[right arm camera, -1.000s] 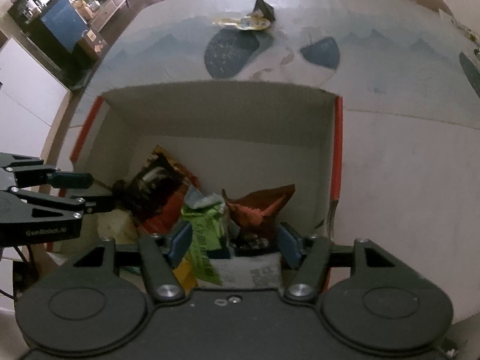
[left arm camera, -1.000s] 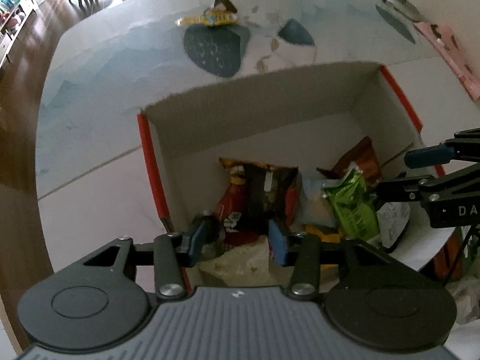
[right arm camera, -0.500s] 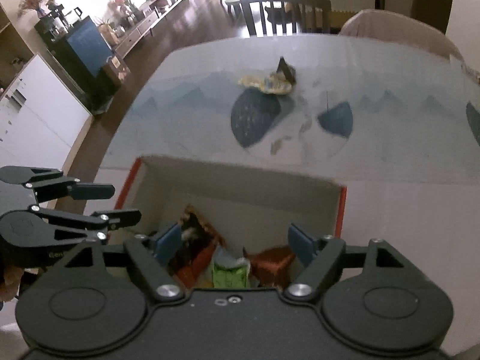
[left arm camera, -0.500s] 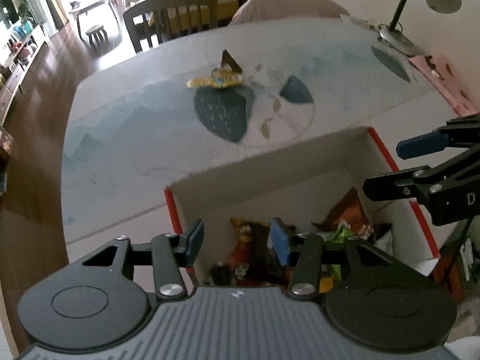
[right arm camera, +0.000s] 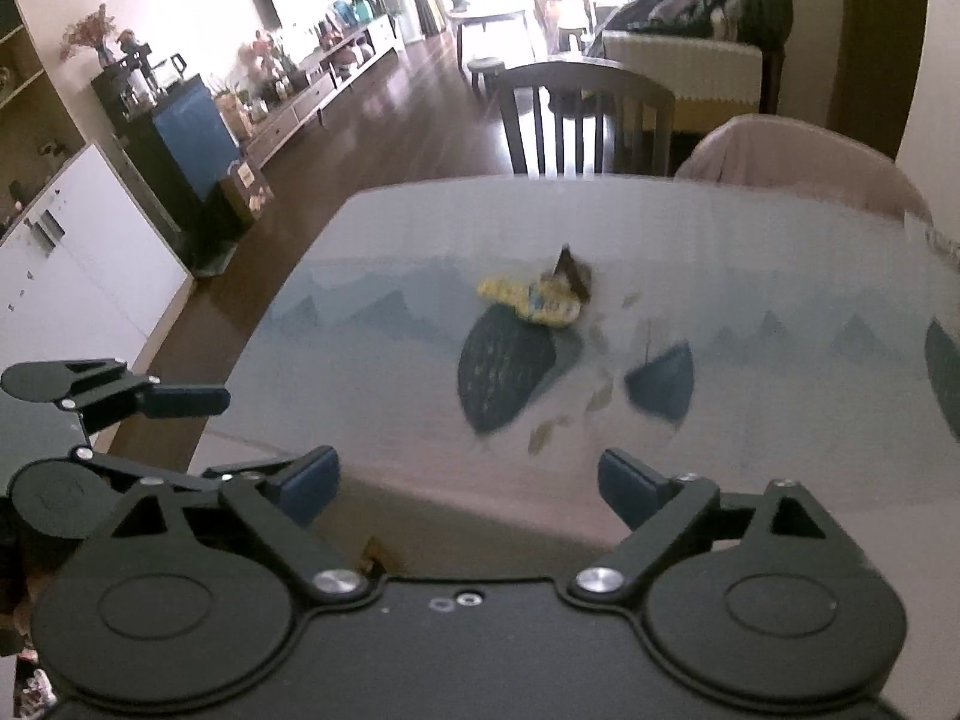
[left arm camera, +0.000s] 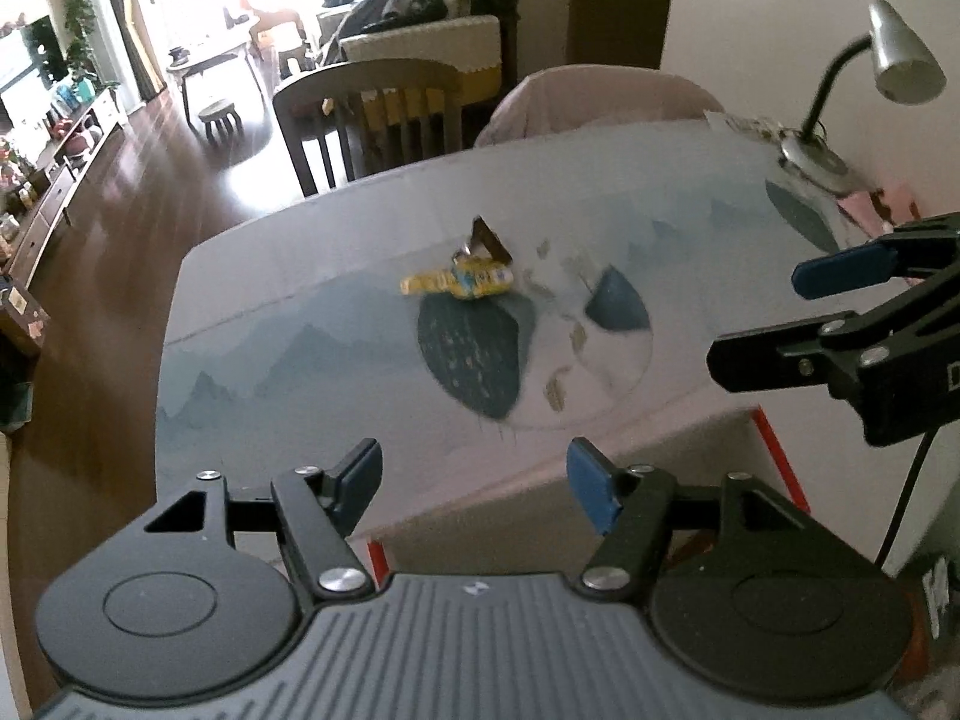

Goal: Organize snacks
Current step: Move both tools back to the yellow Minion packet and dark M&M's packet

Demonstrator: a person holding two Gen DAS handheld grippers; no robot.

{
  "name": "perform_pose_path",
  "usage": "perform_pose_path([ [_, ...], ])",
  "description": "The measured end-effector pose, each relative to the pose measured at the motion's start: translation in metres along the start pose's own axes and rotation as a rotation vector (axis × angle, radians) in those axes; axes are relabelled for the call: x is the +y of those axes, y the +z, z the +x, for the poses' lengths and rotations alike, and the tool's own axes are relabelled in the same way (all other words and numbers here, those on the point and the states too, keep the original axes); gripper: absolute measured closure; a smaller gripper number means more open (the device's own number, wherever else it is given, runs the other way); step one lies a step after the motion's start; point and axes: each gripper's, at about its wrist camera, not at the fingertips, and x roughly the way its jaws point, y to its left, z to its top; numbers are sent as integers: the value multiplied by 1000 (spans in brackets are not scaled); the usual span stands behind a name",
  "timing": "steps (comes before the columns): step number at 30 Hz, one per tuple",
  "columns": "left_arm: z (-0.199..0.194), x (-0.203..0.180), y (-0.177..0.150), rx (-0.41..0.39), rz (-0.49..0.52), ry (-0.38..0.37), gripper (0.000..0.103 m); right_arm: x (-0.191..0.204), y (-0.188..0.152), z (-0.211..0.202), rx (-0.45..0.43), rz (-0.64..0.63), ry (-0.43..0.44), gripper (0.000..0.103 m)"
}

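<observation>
Item 1, my left hand-held gripper (left arm camera: 474, 480): blue-padded fingers spread apart, nothing between them. Its own view shows my right hand-held gripper (left arm camera: 774, 318) entering from the right edge, seen side-on, its two fingers parted and empty.

Item 2, my right hand-held gripper, own view (right arm camera: 468, 480): fingers wide apart, holding nothing. My left hand-held gripper (right arm camera: 240, 432) appears to its left, partly overlapped by the right one's near finger.

Item 3, cardboard box (left arm camera: 600, 480) with red edging: directly below and just ahead of my left fingers. Only the far wall and a red corner show in the left view; the inside is hidden behind the gripper body. The right view gives only a blurred strip of its rim (right arm camera: 480, 516).

Item 4, yellow snack packet (left arm camera: 459, 281): lying on the bench (left arm camera: 288, 360) well ahead of both grippers, beyond the box, at the far tip of a dark leaf print. A dark brown wrapper (left arm camera: 489, 243) stands up against its far side, touching it. Both views show the pair (right arm camera: 531, 300); lettering is too blurred to read.

Item 5, left view only: desk lamp (left arm camera: 864, 78) at the far right of the bench, its base partly cut by the right gripper.

Item 6, both views: wooden chair (right arm camera: 585, 114) past the bench's far edge.
</observation>
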Motion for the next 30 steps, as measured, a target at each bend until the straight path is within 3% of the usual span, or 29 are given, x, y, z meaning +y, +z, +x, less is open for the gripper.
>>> perform_pose_path([
  [6,17,10,34,-2,-45,27,31,-18,39,18,-14,7,-1,4],
  [18,72,27,105,4,-124,73,23,-58,114,89,41,46,-7,3],
  [30,165,37,139,104,-110,48,23,-100,147,222,231,86,-31,5],
])
